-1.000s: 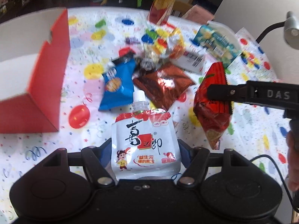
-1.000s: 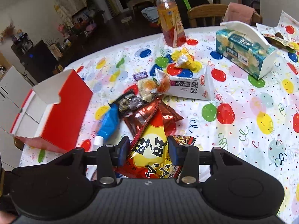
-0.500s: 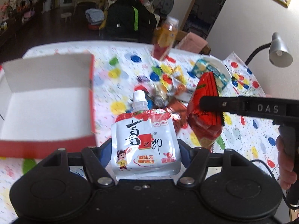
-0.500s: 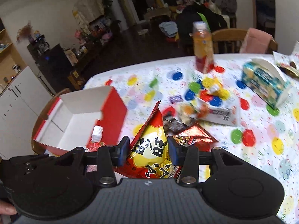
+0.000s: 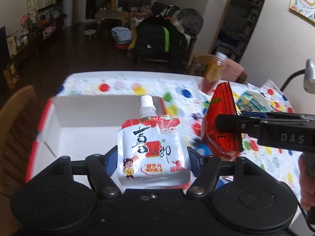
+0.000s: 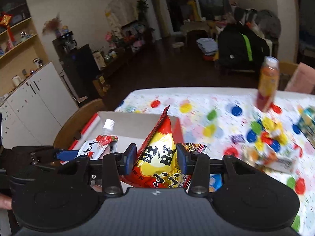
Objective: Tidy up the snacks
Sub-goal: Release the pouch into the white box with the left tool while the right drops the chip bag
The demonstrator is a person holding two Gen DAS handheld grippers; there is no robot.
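While both tongs are held above the worktop (image 5: 122, 82), the scene is this:
Left tongs (image 5: 152, 160): closed on a white jelly pouch (image 5: 152, 147) — upright, its cap on top, in front of the open box.
Right tongs (image 6: 156, 158): closed on a red and yellow snack bag (image 6: 157, 153), its point upward.
Box (image 5: 78, 137): red outside, white inside, open; it lies on the left part of the worktop, below the jelly pouch.
Other snacks (image 6: 269, 139): a blurred pile on the dotted cloth, to the right — well apart from the box.
Bottle (image 6: 267, 84): orange drink, at the far edge, blurred.
Hand (image 5: 306, 181): seen at the right edge, on the handle of the right tongs.
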